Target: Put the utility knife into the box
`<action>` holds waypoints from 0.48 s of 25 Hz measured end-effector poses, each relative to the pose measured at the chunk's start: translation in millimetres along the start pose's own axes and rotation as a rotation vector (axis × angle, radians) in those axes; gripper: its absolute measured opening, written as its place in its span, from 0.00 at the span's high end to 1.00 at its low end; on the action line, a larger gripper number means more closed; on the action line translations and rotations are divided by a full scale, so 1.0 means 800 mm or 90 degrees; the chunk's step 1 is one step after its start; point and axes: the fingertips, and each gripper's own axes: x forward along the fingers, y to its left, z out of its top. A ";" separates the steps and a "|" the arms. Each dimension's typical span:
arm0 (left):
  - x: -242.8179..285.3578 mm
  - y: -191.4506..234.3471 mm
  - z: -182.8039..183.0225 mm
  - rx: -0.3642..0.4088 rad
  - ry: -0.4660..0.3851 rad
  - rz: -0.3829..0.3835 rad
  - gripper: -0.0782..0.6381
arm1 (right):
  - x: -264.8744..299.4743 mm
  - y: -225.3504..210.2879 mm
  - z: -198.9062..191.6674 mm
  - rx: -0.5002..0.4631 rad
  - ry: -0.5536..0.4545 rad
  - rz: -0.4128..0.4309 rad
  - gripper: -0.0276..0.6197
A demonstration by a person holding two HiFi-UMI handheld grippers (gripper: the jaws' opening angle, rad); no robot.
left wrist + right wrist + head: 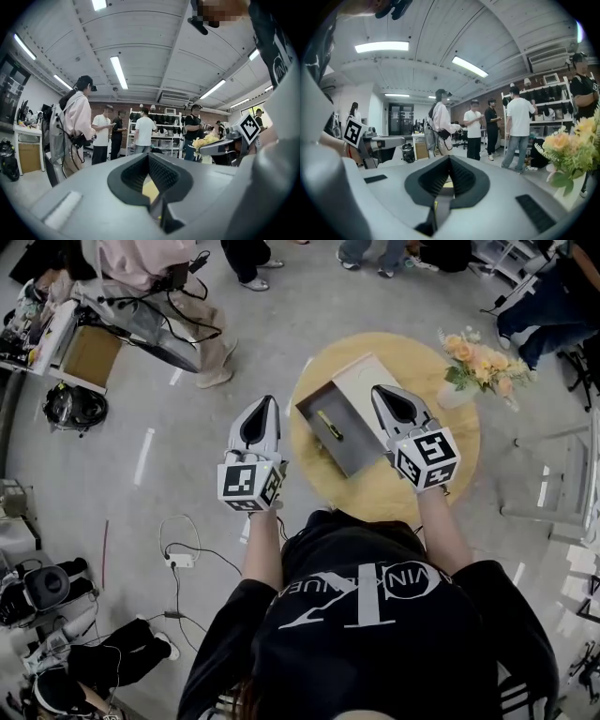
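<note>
On the round yellow table point(398, 495) stands a grey open box point(364, 456), with its white sleeve point(361, 381) behind it. A yellow-green utility knife point(330, 425) lies inside the box. My left gripper point(265, 403) is held off the table's left edge, above the floor, shut and empty. My right gripper point(384, 392) hovers over the box's right side, also shut with nothing in it. Both point level into the room: the left gripper point(149, 157) and the right gripper point(450, 159) each show their jaws meeting at the tip.
A white vase of flowers point(483, 362) stands at the table's right rim. Several people point(77, 126) stand around the room in front of shelves. Cables and a power strip point(180, 560) lie on the floor at left, and a cardboard box point(91, 354) farther back.
</note>
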 end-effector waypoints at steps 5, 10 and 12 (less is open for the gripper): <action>-0.001 -0.001 0.002 0.002 -0.001 0.004 0.88 | -0.005 -0.003 -0.001 0.002 -0.006 0.001 0.94; -0.005 -0.003 -0.001 0.002 0.006 0.010 0.88 | -0.008 -0.004 -0.004 0.005 -0.006 0.005 0.94; -0.006 -0.004 -0.003 0.002 0.009 0.012 0.88 | -0.009 -0.006 -0.006 0.007 -0.005 0.007 0.94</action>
